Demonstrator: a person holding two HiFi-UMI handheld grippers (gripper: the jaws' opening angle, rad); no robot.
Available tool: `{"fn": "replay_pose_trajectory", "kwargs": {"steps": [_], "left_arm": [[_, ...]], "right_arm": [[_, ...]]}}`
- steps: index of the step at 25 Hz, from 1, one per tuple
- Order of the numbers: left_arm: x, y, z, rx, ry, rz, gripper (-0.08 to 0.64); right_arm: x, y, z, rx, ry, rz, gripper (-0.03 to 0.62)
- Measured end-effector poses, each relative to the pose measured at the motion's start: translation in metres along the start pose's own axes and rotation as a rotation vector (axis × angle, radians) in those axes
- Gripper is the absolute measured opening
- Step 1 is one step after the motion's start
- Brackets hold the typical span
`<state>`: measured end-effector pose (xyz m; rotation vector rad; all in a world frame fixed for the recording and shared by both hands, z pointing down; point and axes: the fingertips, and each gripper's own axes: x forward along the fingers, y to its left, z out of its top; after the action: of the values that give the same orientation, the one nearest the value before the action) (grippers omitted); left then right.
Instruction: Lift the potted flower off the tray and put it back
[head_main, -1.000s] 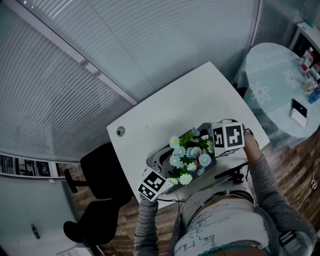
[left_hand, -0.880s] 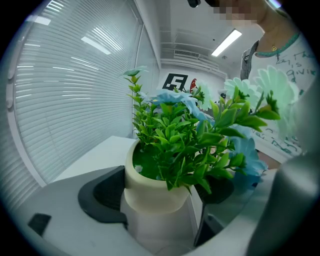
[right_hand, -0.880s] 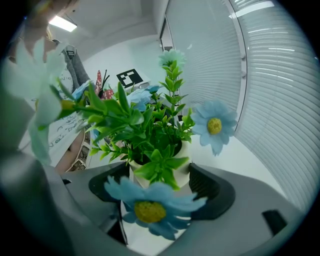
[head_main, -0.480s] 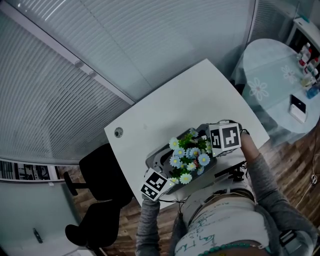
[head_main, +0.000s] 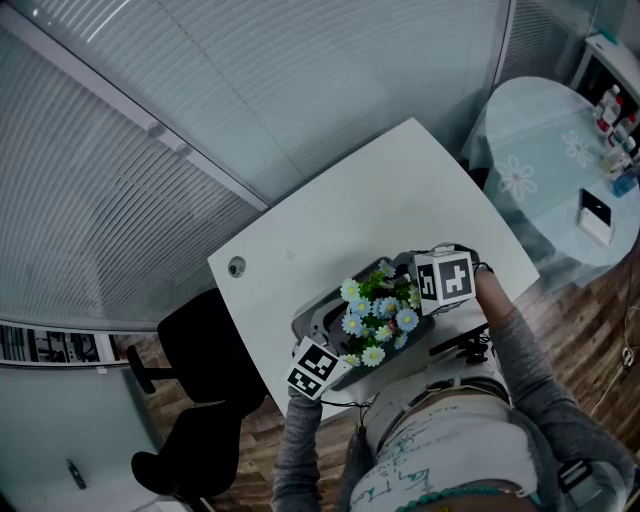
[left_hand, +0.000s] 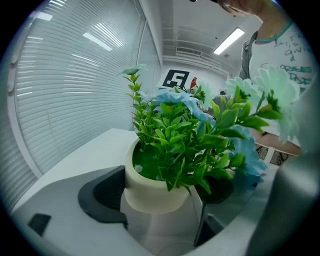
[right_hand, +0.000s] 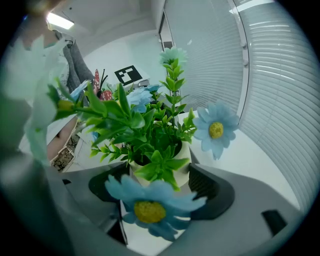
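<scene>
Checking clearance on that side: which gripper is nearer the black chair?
Left. The left gripper holds the potted flower on the side facing the black chair; the right gripper holds it from the opposite side, across the blooms.

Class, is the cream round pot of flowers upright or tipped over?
Upright. The cream round pot sits with its rim on top, green stems rising from it in both gripper views.

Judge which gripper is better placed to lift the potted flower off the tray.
Left, narrowly. Both grippers seem shut on the cream pot, but the left gripper has it deep between its pads, while the right gripper holds it nearer its tips, behind a blue flower.
</scene>
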<state>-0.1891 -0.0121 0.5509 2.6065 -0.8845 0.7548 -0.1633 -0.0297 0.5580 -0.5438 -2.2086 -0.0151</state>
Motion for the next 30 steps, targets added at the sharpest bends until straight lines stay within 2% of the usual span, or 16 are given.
{"fn": "replay_pose_trajectory", "kwargs": {"steps": [20, 30], "left_arm": [[0.022, 0.001, -0.042, -0.009, 0.067, -0.018, 0.428], [0.03, 0.005, -0.057, -0.007, 0.105, -0.01, 0.428]], "right_arm": [[0.042, -0.006, -0.031, 0.02, 0.03, 0.0, 0.362], [0.052, -0.007, -0.04, 0.022, 0.1, -0.004, 0.362]]}}
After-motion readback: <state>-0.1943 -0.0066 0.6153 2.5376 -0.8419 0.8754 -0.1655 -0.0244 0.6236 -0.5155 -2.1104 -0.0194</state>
